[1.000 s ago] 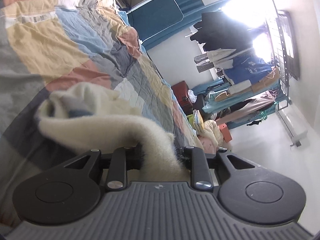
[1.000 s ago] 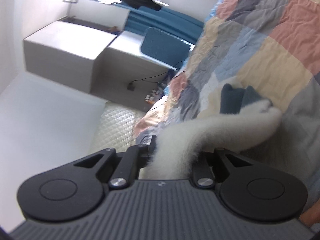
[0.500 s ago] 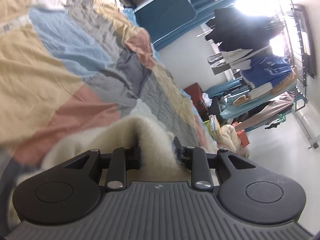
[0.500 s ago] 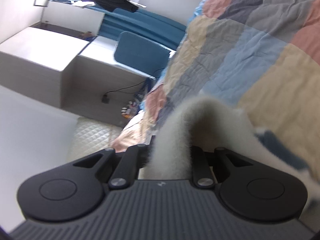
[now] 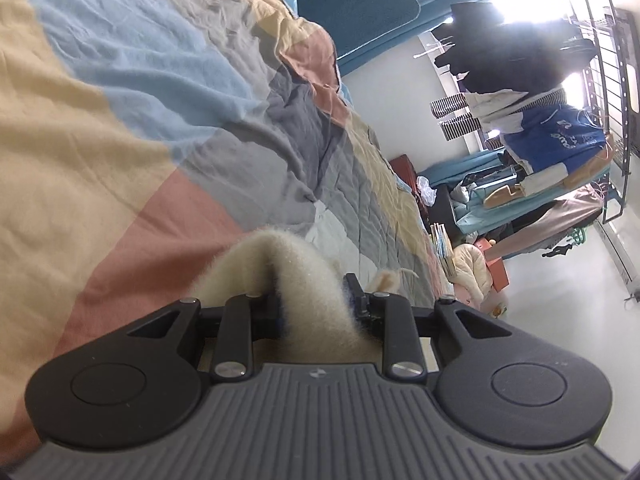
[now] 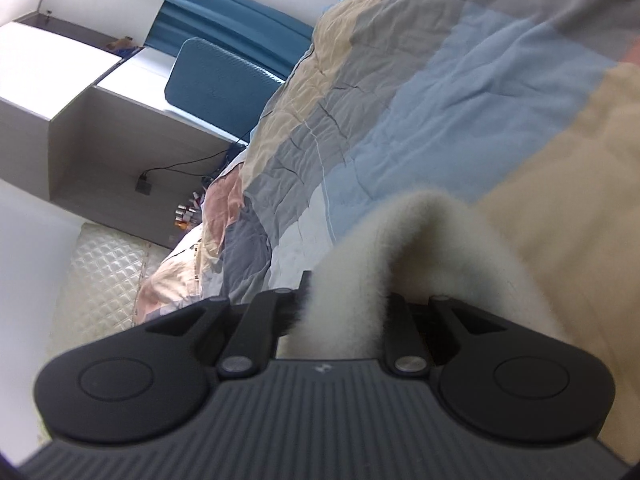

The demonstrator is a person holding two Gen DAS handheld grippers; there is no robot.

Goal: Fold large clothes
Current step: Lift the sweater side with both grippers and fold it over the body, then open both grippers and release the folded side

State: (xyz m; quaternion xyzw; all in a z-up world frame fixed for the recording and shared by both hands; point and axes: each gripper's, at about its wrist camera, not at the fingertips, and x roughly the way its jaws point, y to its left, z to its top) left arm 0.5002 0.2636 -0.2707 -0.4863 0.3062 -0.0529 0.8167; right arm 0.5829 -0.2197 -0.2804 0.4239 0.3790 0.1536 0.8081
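Bedroom, with a patchwork quilt [image 5: 168,128] over the bed as the work surface; both views run low across it.

Nearest, at 6 o'clock in the left view, the left tongs [image 5: 316,312] pinch a thick fold of cream fleece garment [image 5: 296,280] between their pads, the pile bulging up and over the jaws. At 6 o'clock in the right view, the right tongs [image 6: 340,312] likewise clamp a bunched ridge of the same fleece [image 6: 432,248], which drapes off toward 4 o'clock. Neither pair is spread; each is pressed onto cloth.

Just beyond the tongs the quilt lies bare, its pink, tan, blue and grey patches wrinkled. Most of the garment is hidden below and behind the tongs, so its full lie cannot be told.

Farther, toward 2 o'clock in the left view, a rack [image 5: 532,92] holds hanging clothes beside a bright window, with clutter on the floor beneath. Toward 10 o'clock in the right view stand a white cabinet [image 6: 68,92] and a blue headboard [image 6: 220,76].

As a judgement: a fold is under way, with two points gripped and carried close above the bed. Still left are laying this edge flat, releasing, and likely further folds; how many are done already cannot be read.
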